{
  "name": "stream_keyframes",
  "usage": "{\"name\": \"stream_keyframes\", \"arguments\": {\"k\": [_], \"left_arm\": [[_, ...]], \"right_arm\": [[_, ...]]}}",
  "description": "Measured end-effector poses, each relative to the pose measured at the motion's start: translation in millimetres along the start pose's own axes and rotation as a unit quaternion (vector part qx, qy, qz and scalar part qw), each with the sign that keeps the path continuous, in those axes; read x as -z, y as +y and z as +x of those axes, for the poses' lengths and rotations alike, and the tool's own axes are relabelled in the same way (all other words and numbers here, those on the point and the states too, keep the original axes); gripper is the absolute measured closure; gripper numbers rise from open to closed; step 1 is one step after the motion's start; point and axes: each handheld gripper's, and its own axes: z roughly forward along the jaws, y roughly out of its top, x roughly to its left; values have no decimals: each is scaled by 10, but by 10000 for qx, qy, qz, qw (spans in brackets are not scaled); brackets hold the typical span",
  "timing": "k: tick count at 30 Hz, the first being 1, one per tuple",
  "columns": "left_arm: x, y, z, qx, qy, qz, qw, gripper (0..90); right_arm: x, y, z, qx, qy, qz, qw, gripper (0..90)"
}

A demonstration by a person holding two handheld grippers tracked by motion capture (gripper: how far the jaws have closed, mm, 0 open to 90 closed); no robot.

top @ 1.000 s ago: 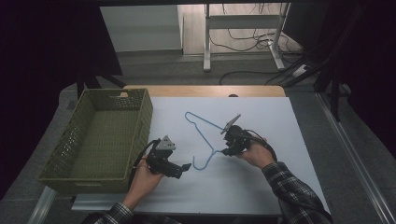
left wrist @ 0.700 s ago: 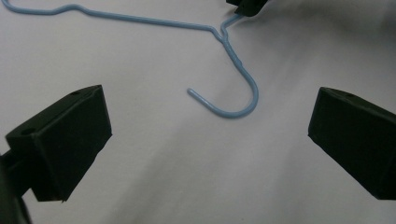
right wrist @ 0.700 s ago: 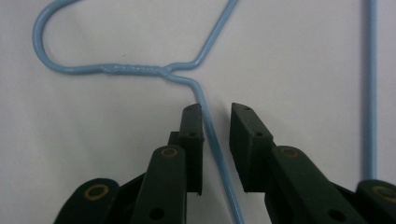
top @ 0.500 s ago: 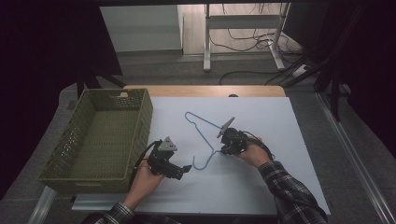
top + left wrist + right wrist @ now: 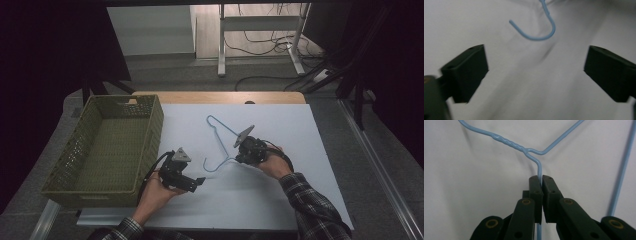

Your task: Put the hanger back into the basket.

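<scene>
Right of the green basket [image 5: 107,150], on the white table cover [image 5: 300,130], a blue wire hanger [image 5: 220,131] is lying flat, its long axis running away from the person and its hook [image 5: 536,30] curling back toward the basket's near corner. Beyond the table's wooden far edge, cables are trailing across a grey floor under a white frame. The hanger is looking thin and pale blue — twisted at the neck [image 5: 510,143]. The right gripper [image 5: 541,180] is pinching the wire just below that twist, jaws pressed together on it. The left gripper [image 5: 536,72] is hovering beside the basket, jaws spread wide and holding nothing, facing the hook.
</scene>
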Motion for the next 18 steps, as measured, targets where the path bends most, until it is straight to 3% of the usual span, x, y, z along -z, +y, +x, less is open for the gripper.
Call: {"name": "stream_keyframes", "arguments": {"k": [2,5,7,10,14,18], "left_arm": [[11,-4,3,44,-151,-58,9999,250],[-15,13,6,9,-388,-21,9992,588],[-80,34,-16,-46,-347,117,9993,753],[-178,78,-32,-136,-299,174,9993,817],[-246,153,-35,-188,-403,-18,9990,817],[-280,182,-49,-240,-366,-32,9990,817]], "right_arm": [[43,-7,-5,-45,15,-73,10000,860],[108,-25,-5,-121,43,-189,9997,860],[141,-37,3,-194,62,-243,9995,860],[161,-48,15,-245,94,-301,9992,859],[146,-51,33,-262,133,-309,9991,858],[125,-64,43,-264,132,-333,9990,842]]}}
